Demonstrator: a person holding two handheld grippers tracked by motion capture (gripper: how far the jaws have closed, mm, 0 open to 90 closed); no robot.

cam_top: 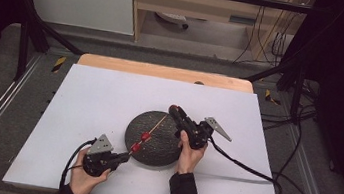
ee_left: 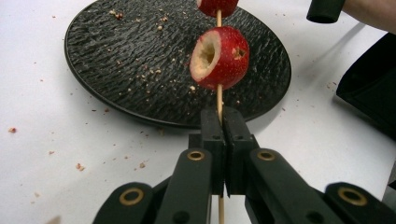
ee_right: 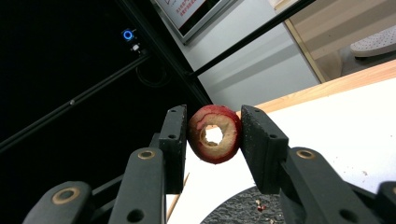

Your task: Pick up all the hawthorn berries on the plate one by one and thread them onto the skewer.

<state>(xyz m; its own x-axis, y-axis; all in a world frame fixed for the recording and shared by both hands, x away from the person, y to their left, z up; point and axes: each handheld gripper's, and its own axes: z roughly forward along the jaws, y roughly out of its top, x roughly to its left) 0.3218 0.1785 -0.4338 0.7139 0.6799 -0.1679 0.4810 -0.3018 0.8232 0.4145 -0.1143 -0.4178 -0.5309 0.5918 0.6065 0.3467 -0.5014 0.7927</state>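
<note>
Your left gripper [ee_left: 223,122] pinches the skewer [ee_left: 219,100] over the black plate's [ee_left: 116,60] near rim, your right gripper [ee_right: 214,140] clamps a cored red fruit [ee_right: 215,134] above its far side; misalignment could split it.

Board: white sheet [cam_top: 98,102] covering the frame's centre.
Crumbs: reddish specks [ee_left: 79,166] at lower left.
Cabinet: pale wood [cam_top: 197,4], top centre.
</note>
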